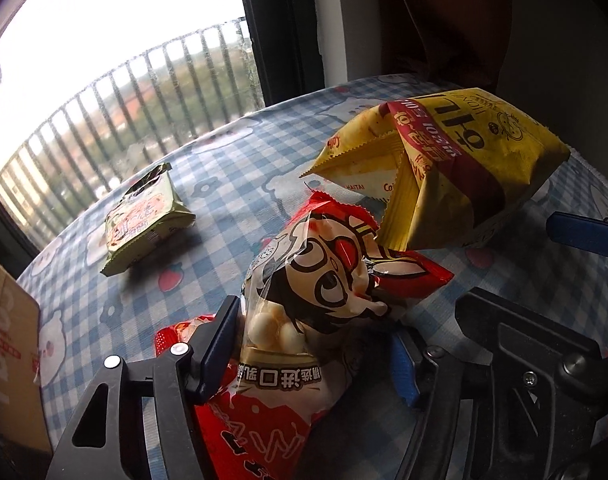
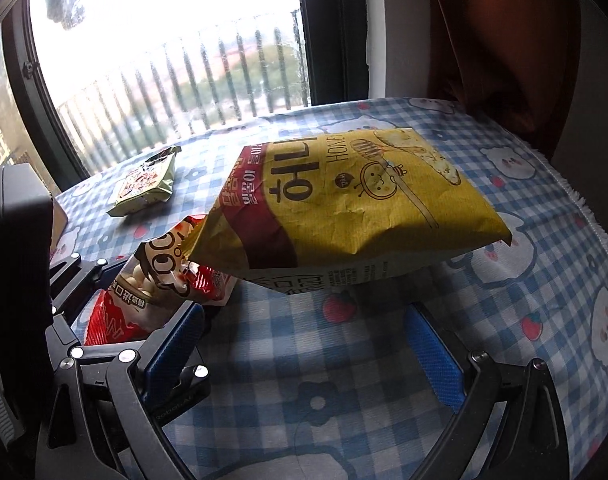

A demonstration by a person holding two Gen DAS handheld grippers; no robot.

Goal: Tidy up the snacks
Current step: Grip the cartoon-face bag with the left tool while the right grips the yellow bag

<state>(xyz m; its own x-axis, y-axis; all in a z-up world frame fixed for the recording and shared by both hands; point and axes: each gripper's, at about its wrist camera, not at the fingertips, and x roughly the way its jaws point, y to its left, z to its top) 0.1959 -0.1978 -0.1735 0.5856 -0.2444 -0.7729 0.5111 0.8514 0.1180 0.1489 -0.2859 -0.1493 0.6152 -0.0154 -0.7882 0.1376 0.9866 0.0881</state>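
Three snack packs lie on the checked counter [image 2: 288,360]: at the left, near the window, a green packet [image 1: 144,228]; in the middle a red bag [image 1: 328,280], on which the left gripper [image 1: 304,364] has its fingers clamped; just beside it a yellow bag [image 2: 360,204]. The right gripper [image 2: 304,344] hangs with fingers apart, short of the yellow bag.

Left claw [image 1: 316,356] clamped on something, right claw [image 2: 304,344] spread wide, both angled downward

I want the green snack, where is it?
The green packet lies far left on the checked tablecloth near the window, apart from the red bag.
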